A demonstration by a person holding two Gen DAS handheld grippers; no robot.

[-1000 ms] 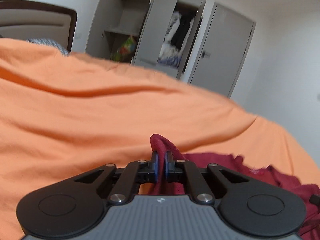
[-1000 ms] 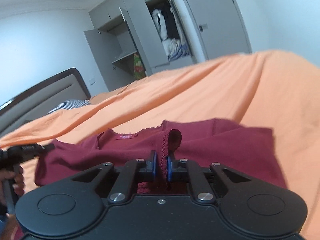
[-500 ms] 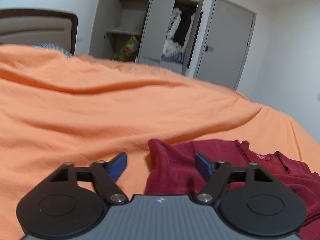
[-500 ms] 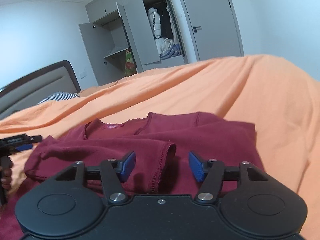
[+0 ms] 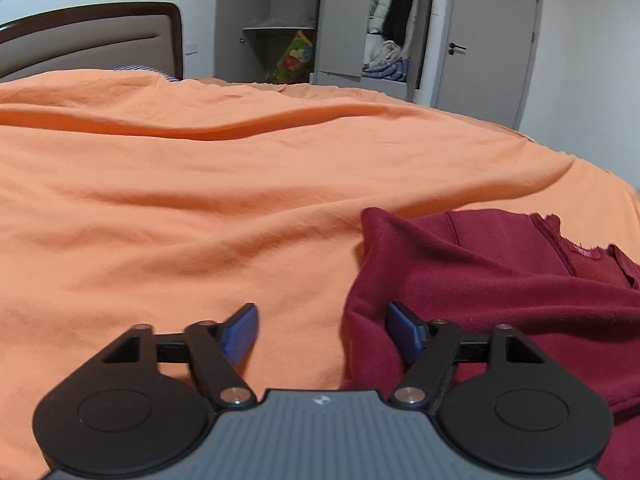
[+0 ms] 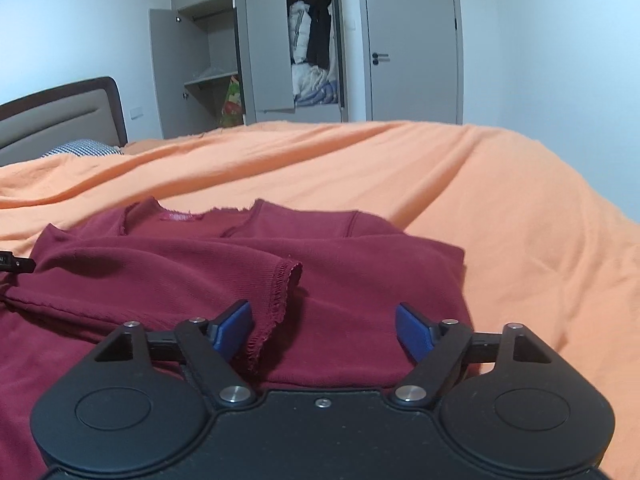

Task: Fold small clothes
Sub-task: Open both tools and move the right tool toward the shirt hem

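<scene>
A dark red sweater (image 6: 208,256) lies flat on the orange bedspread (image 6: 500,208), collar with a red label at its far edge. One sleeve is folded across the body, its frayed cuff (image 6: 280,292) resting loose just ahead of my right gripper (image 6: 324,330), which stands open above it. In the left wrist view the sweater's (image 5: 480,280) left folded edge bulges up beside the right finger of my left gripper (image 5: 322,332), which is open over the bedspread (image 5: 200,208) and grips nothing.
A padded headboard (image 5: 88,44) and a striped pillow (image 6: 80,148) are at the far left. Beyond the bed stand a grey wardrobe (image 6: 256,52) with open doors and hanging clothes, and a closed door (image 6: 412,40). The other gripper's tip (image 6: 16,264) shows at the left edge.
Both grippers were shut on sweater fabric a second ago; both have opened and let go. The sleeve now lies folded across the body, and both grippers have drawn back slightly.
</scene>
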